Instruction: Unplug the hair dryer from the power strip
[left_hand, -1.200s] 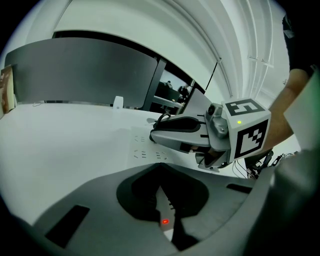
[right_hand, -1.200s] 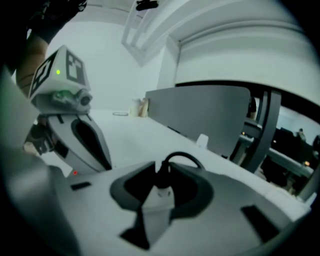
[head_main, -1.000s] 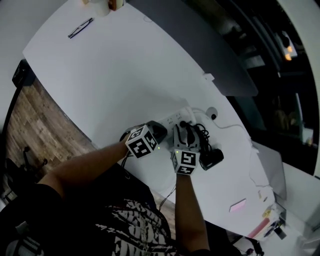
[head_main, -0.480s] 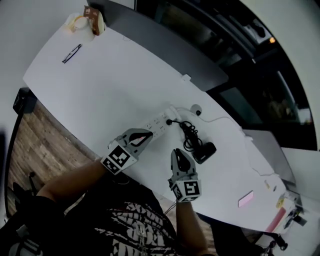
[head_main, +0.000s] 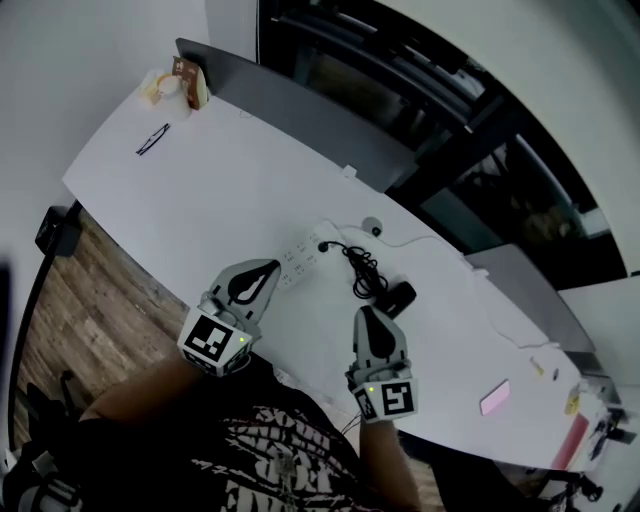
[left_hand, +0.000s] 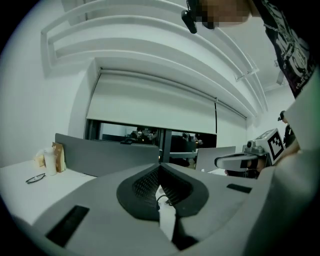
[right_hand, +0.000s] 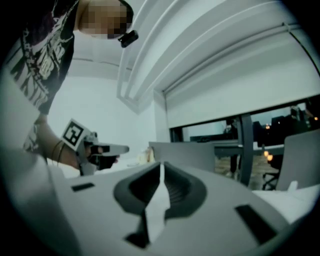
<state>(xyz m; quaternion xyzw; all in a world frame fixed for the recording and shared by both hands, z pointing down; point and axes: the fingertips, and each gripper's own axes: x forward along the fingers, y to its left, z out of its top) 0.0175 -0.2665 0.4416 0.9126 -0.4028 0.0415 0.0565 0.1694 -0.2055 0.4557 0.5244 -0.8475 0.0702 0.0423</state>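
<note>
A white power strip (head_main: 298, 258) lies on the white table (head_main: 220, 190). A black plug (head_main: 325, 246) sits at its right end; whether it is seated in a socket I cannot tell. Its coiled black cord (head_main: 360, 270) runs to the black hair dryer (head_main: 398, 297). Both grippers hang in the air on the near side, pointing roughly level. My left gripper (head_main: 272, 264) (left_hand: 160, 166) is shut and empty. My right gripper (head_main: 368, 310) (right_hand: 161, 165) is closing, its tips meeting with nothing between them. Each gripper shows in the other's view: right (left_hand: 220, 161), left (right_hand: 126, 148).
A grey divider panel (head_main: 330, 125) runs along the table's far edge. Glasses (head_main: 160, 139) and a cup with a brown bag (head_main: 175, 85) lie at the far left corner. A small white round object (head_main: 371, 226) and a pink item (head_main: 494, 397) lie to the right. Wooden floor (head_main: 80, 290) lies left.
Both grippers have lifted off the power strip and hair dryer and drawn back toward the person. The strip, cord and dryer stay on the table.
</note>
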